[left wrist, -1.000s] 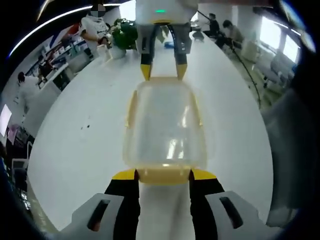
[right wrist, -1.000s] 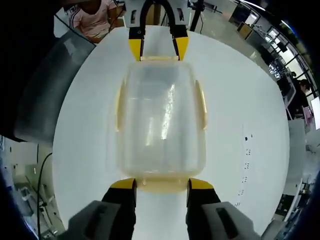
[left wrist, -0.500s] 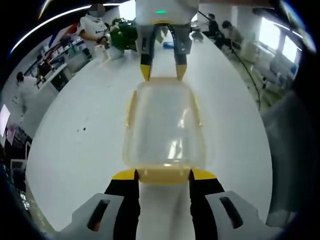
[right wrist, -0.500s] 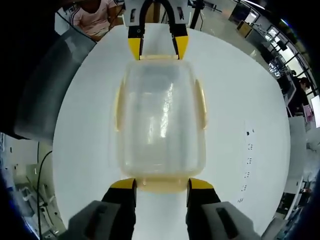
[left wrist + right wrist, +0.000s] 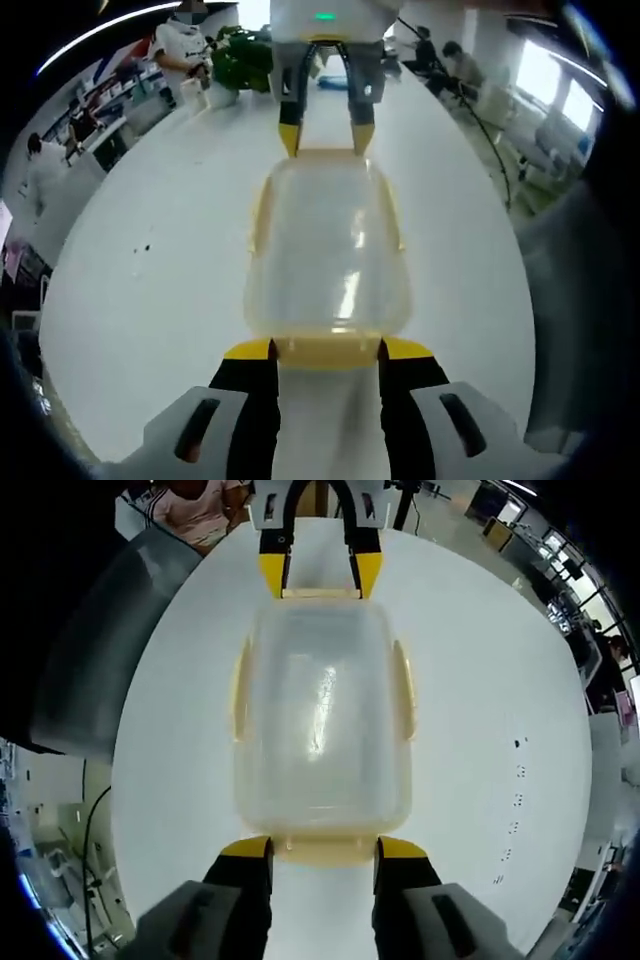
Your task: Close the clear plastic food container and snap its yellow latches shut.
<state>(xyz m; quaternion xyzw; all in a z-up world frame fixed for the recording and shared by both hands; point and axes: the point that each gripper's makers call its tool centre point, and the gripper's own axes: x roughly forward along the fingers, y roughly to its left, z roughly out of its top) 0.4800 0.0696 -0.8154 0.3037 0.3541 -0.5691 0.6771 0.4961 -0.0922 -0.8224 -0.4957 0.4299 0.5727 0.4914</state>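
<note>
The clear plastic container [image 5: 328, 240] lies lengthwise on the white table [image 5: 150, 260] with its lid on. Yellow side latches [image 5: 262, 210] lie flat against its long sides. My left gripper [image 5: 327, 348] is shut on the near yellow end latch [image 5: 327, 352], one jaw at each end of it. At the far end my right gripper [image 5: 325, 140] holds the opposite end latch. In the right gripper view the same container [image 5: 322, 720] is seen from the other end. There my right gripper [image 5: 325, 847] clamps its end latch [image 5: 325, 852], and my left gripper [image 5: 320, 575] holds the far end.
A potted plant [image 5: 240, 65] and standing people are at the table's far end in the left gripper view. A seated person in pink [image 5: 195, 505] and a grey fabric mass [image 5: 90, 650] border the table [image 5: 480, 680]. Small black marks [image 5: 515, 770] dot its right side.
The container keeps its place between both grippers while the table marks and background slide, so the views have shifted slightly. Both grips stay the same.
</note>
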